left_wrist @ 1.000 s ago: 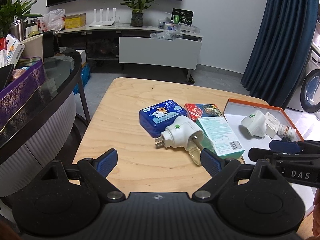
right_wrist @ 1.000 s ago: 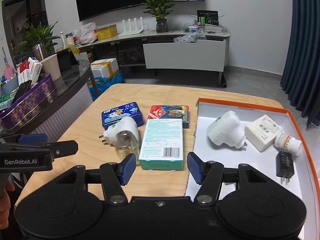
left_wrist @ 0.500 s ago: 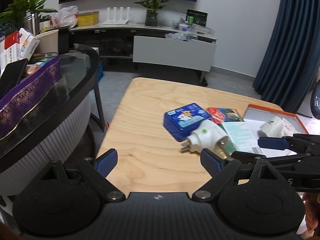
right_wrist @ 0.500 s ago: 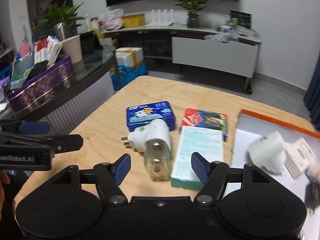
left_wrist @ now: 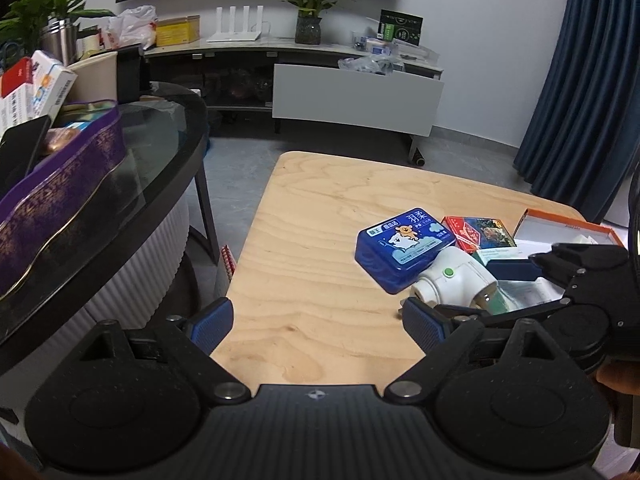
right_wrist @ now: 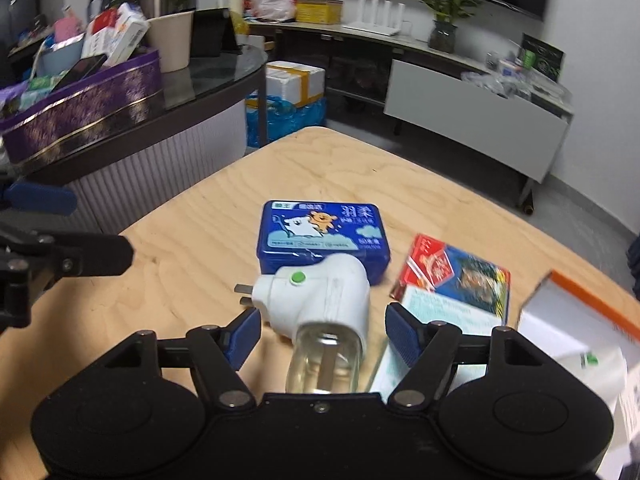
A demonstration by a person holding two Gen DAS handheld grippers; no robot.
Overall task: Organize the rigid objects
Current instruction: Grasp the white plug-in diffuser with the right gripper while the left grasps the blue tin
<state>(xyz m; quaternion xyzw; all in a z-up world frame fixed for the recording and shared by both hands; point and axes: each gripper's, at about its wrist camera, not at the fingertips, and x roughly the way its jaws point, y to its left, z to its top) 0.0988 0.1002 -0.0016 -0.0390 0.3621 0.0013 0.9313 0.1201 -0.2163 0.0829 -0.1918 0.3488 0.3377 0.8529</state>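
A white plug-in vaporiser with a clear bottle [right_wrist: 320, 300] lies on the wooden table [right_wrist: 192, 248], its bottle end toward my right gripper [right_wrist: 324, 336]. The jaws are opening and stand on either side of it, pads clear of its sides. Behind it rests a blue tin [right_wrist: 320, 236], with a red box [right_wrist: 452, 276] and a green-white box [right_wrist: 436, 316] to its right. My left gripper [left_wrist: 316, 322] is also opening, over bare wood with nothing between its fingers. From that side the vaporiser [left_wrist: 452, 280] and the blue tin [left_wrist: 404, 246] lie ahead to the right.
An orange-rimmed white box [right_wrist: 580, 300] holding small items sits at the table's right end. Left of the table stands a dark round glass table [left_wrist: 160, 152] carrying a purple tin [left_wrist: 60, 192]. A TV cabinet [left_wrist: 352, 96] and blue curtains [left_wrist: 580, 100] are beyond.
My right gripper swung left from the orange-rimmed box to the vaporiser, rolled, and its jaws widened around it. My left gripper drifted left, away from the objects.
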